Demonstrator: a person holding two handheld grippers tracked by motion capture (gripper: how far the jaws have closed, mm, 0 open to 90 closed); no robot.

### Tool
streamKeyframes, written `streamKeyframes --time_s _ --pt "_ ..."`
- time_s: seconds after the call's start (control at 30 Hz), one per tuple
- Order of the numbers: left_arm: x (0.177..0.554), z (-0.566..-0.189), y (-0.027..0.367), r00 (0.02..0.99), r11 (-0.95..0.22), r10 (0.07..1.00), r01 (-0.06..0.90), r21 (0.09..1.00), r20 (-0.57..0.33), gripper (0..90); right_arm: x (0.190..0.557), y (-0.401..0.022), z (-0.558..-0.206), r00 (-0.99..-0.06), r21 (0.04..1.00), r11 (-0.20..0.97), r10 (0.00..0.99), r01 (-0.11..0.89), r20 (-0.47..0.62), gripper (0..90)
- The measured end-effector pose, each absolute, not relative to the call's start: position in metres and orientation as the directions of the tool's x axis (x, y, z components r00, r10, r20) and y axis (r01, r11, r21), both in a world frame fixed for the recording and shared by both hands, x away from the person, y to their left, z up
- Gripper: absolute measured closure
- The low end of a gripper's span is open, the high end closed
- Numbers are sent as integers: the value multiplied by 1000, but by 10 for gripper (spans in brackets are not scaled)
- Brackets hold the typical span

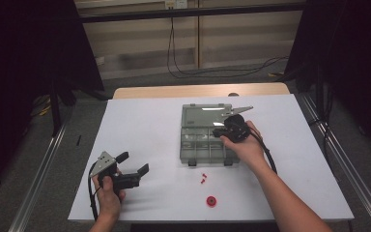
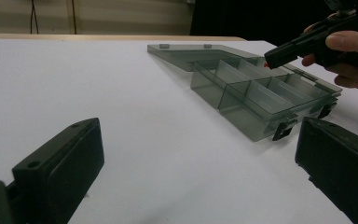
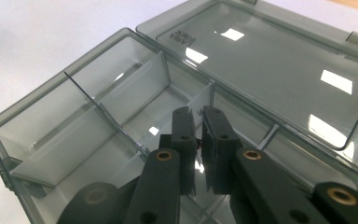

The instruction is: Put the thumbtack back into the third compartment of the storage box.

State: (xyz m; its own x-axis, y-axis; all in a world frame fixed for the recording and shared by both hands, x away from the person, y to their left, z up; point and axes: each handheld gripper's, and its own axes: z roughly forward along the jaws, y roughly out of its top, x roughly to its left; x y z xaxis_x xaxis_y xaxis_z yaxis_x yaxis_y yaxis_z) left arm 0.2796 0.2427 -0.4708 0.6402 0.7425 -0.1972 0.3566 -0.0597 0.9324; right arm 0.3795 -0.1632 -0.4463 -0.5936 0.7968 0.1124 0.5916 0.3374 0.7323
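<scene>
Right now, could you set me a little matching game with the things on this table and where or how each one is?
Things:
1. compartment box
2. red ring
3. left hand-held gripper
4. right hand-held gripper

States:
A. jaws wide apart, low over bare white table
B. lid swung open, lying flat
C. jaws nearly together, over the box's compartments
D. lying near the table's front edge

Pairs: 1-B, 2-D, 3-A, 4-C

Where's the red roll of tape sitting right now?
In the high view, the red roll of tape lies on the white table near its front edge, in front of the open grey organizer box, just behind two small red pieces.
</scene>
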Motion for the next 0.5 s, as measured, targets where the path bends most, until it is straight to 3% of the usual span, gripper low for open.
streamKeyframes --time_s 0.37,0.5 --pt "280 -471 243 640 -65 744 356 932 -193 11 384 -159 -449 -593 686 386 801 617 83 828" --pt "280 -471 243 641 -59 742 356 933 -197 11 385 -161 -446 -571 694 368 817 619 76 641"
